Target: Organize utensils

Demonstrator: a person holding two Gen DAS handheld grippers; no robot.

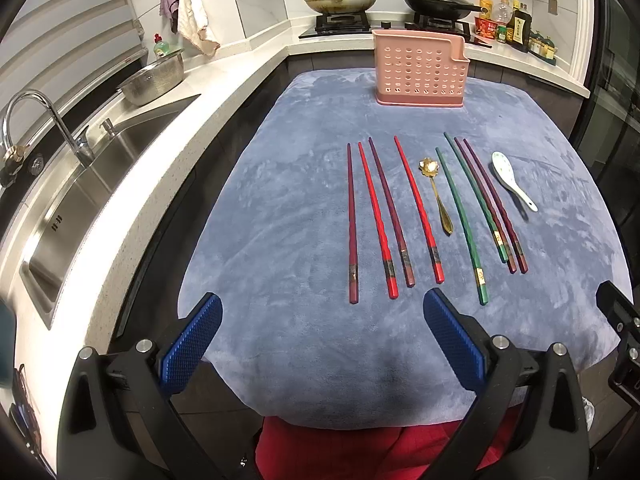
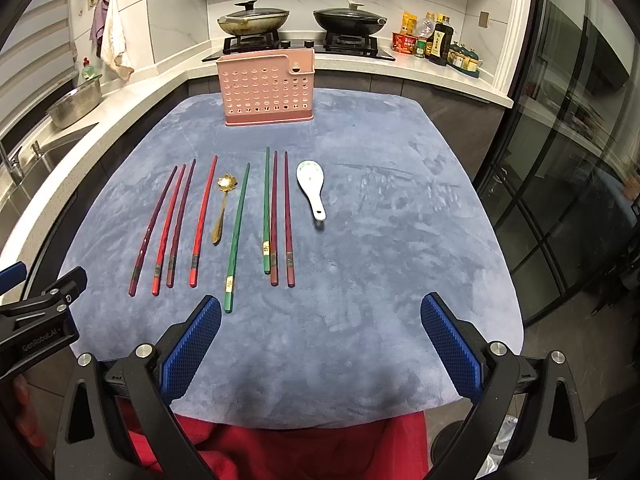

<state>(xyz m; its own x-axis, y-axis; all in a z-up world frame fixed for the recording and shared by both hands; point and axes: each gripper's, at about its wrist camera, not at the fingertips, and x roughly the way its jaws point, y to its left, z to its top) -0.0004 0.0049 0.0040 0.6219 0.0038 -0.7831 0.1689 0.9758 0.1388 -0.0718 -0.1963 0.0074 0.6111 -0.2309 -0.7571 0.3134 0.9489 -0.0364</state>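
Several chopsticks lie side by side on a blue-grey cloth [image 1: 280, 220]: red and maroon ones [image 1: 372, 216] on the left, green and maroon ones [image 1: 480, 204] on the right. Between them lies a gold spoon [image 1: 436, 196]. A white ceramic spoon [image 1: 512, 180] rests at the far right. A pink perforated utensil holder [image 1: 420, 68] stands upright at the cloth's far end. My left gripper [image 1: 322, 312] hangs open above the near edge, nothing between its blue pads. My right gripper [image 2: 320, 314] is open too, just short of the chopsticks [image 2: 276, 216], spoon [image 2: 313, 188] and holder [image 2: 266, 88].
A steel sink [image 1: 80, 184] with faucet and a colander [image 1: 154, 80] lie along the left counter. Two lidded woks [image 2: 256, 20] sit on the stove behind the holder, bottles [image 2: 436, 40] beside them. A glass door [image 2: 580, 160] stands to the right. Red fabric [image 2: 312, 448] shows under the cloth's near edge.
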